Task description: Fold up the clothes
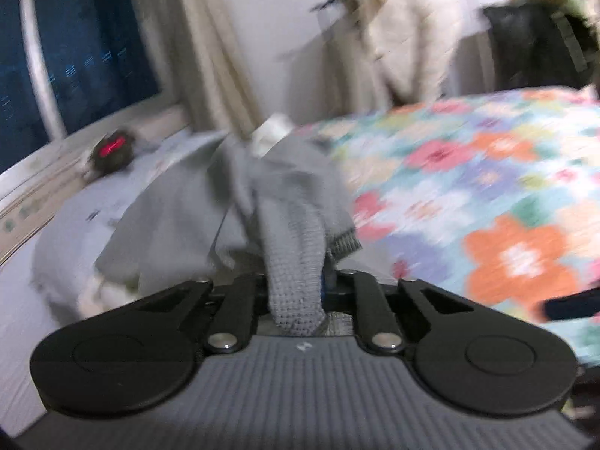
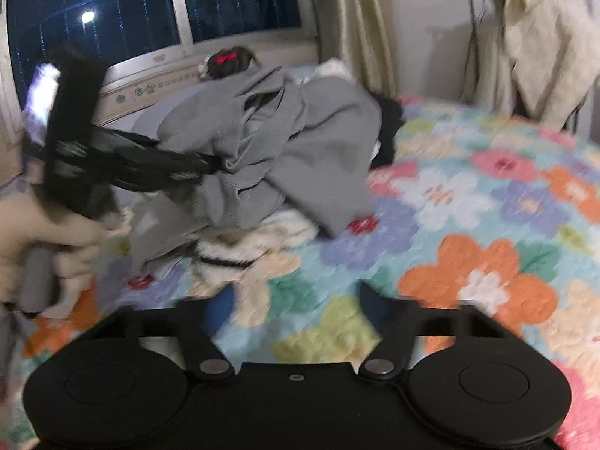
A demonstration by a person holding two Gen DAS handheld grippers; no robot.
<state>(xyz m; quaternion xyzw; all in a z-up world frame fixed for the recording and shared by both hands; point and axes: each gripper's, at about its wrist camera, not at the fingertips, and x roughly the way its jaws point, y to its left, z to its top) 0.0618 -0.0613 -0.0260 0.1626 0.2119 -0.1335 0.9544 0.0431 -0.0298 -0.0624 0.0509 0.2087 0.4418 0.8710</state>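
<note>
A grey knit garment [image 1: 262, 195] lies crumpled on the bed, with its ribbed hem pulled toward me. My left gripper [image 1: 296, 285] is shut on that hem. In the right wrist view the same grey garment [image 2: 285, 142] is heaped at the bed's far left, and the left gripper [image 2: 210, 163] reaches into it from the left, held by a hand [image 2: 45, 240]. My right gripper [image 2: 296, 300] is open and empty, hovering over the floral bedspread [image 2: 468, 225] in front of the pile.
White and striped clothes [image 2: 258, 240] lie under the grey garment, with a black item [image 2: 386, 131] behind. A cream coat [image 2: 540, 48] hangs on a rack at the back right. A window [image 2: 112, 11], curtain [image 2: 352, 26] and a dark object with a red mark [image 2: 227, 62] are behind.
</note>
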